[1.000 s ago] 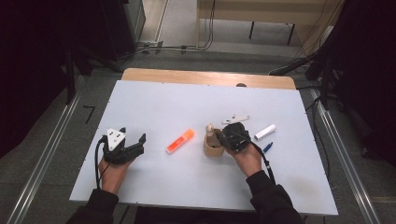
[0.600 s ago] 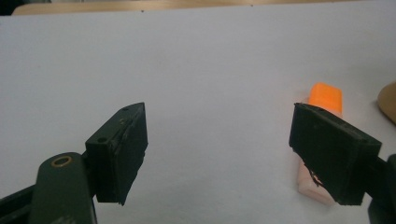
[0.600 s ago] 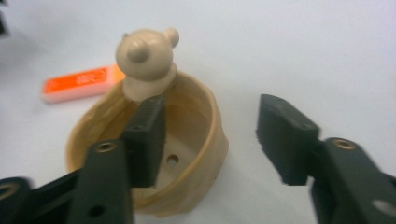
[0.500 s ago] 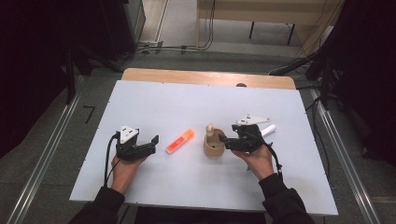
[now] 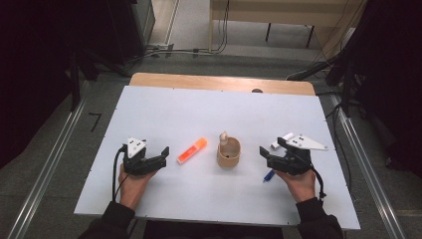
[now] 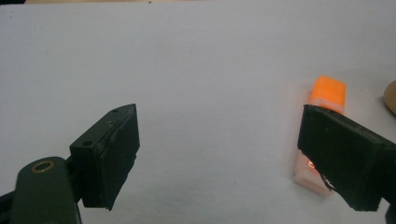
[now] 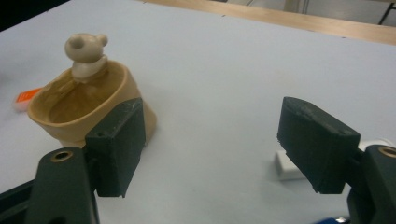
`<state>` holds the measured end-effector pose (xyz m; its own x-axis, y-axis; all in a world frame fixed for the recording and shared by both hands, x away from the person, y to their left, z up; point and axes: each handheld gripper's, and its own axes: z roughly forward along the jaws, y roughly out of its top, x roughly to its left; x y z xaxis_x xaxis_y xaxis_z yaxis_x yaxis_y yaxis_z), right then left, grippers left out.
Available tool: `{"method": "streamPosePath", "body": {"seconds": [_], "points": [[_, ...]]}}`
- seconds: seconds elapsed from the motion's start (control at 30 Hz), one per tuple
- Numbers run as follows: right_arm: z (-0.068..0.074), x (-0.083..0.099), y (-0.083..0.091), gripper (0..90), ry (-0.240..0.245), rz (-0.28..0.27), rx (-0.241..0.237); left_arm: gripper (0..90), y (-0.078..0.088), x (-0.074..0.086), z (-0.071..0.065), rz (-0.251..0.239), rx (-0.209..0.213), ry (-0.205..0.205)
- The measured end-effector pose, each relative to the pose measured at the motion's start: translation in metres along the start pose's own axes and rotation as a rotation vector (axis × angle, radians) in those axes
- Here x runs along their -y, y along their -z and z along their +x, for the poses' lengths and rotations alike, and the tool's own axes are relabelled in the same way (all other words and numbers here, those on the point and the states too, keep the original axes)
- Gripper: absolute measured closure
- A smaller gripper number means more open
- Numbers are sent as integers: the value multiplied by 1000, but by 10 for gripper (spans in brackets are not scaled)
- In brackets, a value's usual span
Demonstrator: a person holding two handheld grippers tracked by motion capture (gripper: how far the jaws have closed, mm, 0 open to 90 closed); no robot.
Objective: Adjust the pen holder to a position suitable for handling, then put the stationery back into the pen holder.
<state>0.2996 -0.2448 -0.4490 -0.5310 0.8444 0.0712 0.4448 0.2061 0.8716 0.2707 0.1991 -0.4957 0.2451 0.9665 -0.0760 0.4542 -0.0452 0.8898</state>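
Observation:
A tan cup (image 5: 229,155) stands mid-table with a beige, knob-ended piece (image 5: 224,137) leaning inside it. An orange highlighter (image 5: 192,150) lies to its left. My left gripper (image 5: 161,156) sits just left of the highlighter, and its jaws have just been opening with nothing between them. In the left gripper view the highlighter (image 6: 327,95) lies behind the right jaw of the left gripper (image 6: 229,154). My right gripper (image 5: 266,156) is right of the cup and apart from it; its jaws have just been opening and are empty. In the right gripper view the right gripper (image 7: 217,140) has the cup (image 7: 84,107) beyond its left jaw.
A white capped item (image 5: 281,141) lies just behind the right gripper, and a blue pen (image 5: 268,175) lies under it. The table's wooden far edge (image 5: 219,82) runs along the back. Metal rails flank the table (image 5: 149,109) on both sides.
The right gripper has opened and drawn back to the right, away from the cup. The left gripper has turned toward the highlighter and barely shifted.

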Motion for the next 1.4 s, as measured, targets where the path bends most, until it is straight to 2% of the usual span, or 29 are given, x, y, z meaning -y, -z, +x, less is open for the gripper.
{"method": "streamPosePath", "body": {"seconds": [0.07, 0.13, 0.17, 0.3, 0.57, 0.7, 0.83, 1.23, 1.4], "points": [[-5, 3, 7, 220, -11, -11, 12, 136, 1, 0, -1, -9, 5, -14], [-7, 4, 10, 220, -11, -13, 23, 137, 2, 0, -1, -8, 14, -9], [-12, 9, 16, 220, -17, -15, 37, 137, 1, 0, 0, -7, 33, -1], [-21, 17, 25, 220, -10, -7, 79, 137, 0, 0, 0, -3, 22, 3], [-39, 29, 32, 220, -53, 5, 126, 161, -2, 0, 0, -6, 15, 33], [-43, 29, 32, 220, -60, 0, 137, 162, -3, 0, 0, -9, 16, 39], [-45, 31, 33, 220, -69, 8, 142, 172, -4, 0, -1, -11, 18, 23], [-45, 32, 31, 219, -68, 18, 153, 216, -15, -1, -10, 8, 74, -23], [-44, 32, 28, 220, -66, 25, 149, 226, -20, -2, -19, 6, 92, -42]]}}
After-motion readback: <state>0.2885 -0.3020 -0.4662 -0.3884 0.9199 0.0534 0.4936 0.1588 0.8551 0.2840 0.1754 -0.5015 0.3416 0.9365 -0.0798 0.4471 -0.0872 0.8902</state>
